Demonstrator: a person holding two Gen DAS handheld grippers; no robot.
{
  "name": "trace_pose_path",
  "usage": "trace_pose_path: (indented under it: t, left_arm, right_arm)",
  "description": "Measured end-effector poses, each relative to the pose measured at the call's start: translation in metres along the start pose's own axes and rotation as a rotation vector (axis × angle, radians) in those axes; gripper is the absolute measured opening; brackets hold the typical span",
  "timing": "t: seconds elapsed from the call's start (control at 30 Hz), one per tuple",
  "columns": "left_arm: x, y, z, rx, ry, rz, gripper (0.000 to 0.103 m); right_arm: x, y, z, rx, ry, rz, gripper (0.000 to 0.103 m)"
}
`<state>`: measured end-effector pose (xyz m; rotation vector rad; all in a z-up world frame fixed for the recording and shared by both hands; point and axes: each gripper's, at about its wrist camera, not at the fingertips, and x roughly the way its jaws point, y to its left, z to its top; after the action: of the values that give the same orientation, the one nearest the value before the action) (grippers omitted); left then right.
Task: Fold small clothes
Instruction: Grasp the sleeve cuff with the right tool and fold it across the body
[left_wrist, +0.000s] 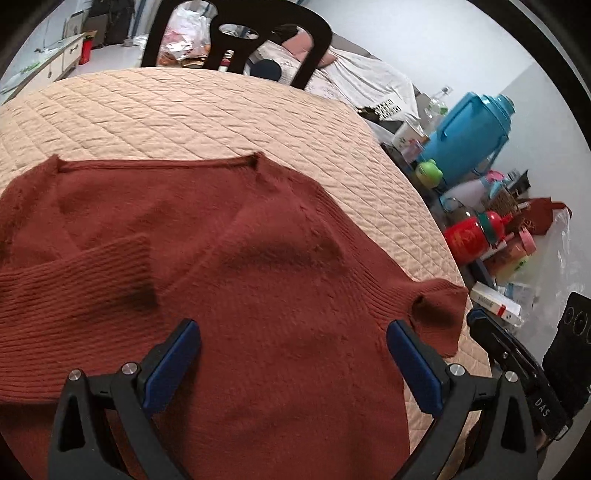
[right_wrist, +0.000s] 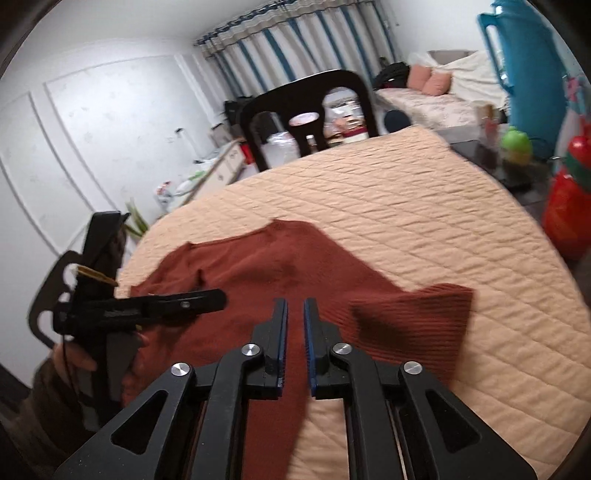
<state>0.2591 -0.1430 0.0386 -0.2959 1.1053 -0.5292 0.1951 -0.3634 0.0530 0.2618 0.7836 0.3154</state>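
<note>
A rust-red knitted sweater lies spread on the quilted beige table cover, neckline at the far side. One ribbed sleeve is folded in across the body on the left, and the other cuff sticks out near the table's right edge. My left gripper hovers over the sweater's lower body, jaws wide open and empty. In the right wrist view my right gripper stands over the sweater with a narrow gap between its blue pads and nothing pinched. A ribbed sleeve lies just to its right.
A black chair stands at the table's far side. Along the right edge are a blue thermos jug, a green toy, a red bottle and several small boxes. A hand holds the left gripper's handle at the table's left edge.
</note>
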Motion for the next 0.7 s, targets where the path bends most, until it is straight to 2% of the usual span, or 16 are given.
trace_pose_path:
  t: [0.03, 0.1, 0.33, 0.43, 0.53, 0.63, 0.67, 0.7]
  left_arm:
    - [0.0, -0.003, -0.001, 0.011, 0.001, 0.0, 0.102]
    - [0.002, -0.007, -0.003, 0.022, 0.008, -0.001, 0.102]
    - [0.004, -0.015, -0.006, 0.036, 0.025, -0.006, 0.102]
    - [0.005, -0.017, -0.007, 0.039, 0.032, -0.008, 0.102]
    - [0.005, -0.016, -0.008, 0.031, 0.04, -0.019, 0.102]
    - [0.004, -0.017, -0.008, 0.034, 0.04, -0.017, 0.102]
    - [0.005, -0.017, -0.008, 0.032, 0.041, -0.02, 0.102]
    - [0.005, -0.017, -0.008, 0.029, 0.043, -0.024, 0.102]
  right_arm:
    - [-0.004, -0.001, -0.003, -0.021, -0.004, -0.023, 0.027]
    - [-0.007, -0.001, -0.01, -0.068, -0.007, -0.071, 0.046]
    - [-0.01, 0.009, -0.038, -0.286, 0.018, -0.174, 0.047]
    - [0.002, 0.02, -0.046, -0.39, 0.026, -0.272, 0.047]
    - [0.013, 0.026, -0.049, -0.455, 0.048, -0.317, 0.047]
    - [0.023, 0.028, -0.052, -0.519, 0.048, -0.418, 0.047]
    - [0.023, 0.027, -0.053, -0.52, 0.046, -0.429, 0.047]
    - [0.024, 0.025, -0.053, -0.518, 0.043, -0.435, 0.043]
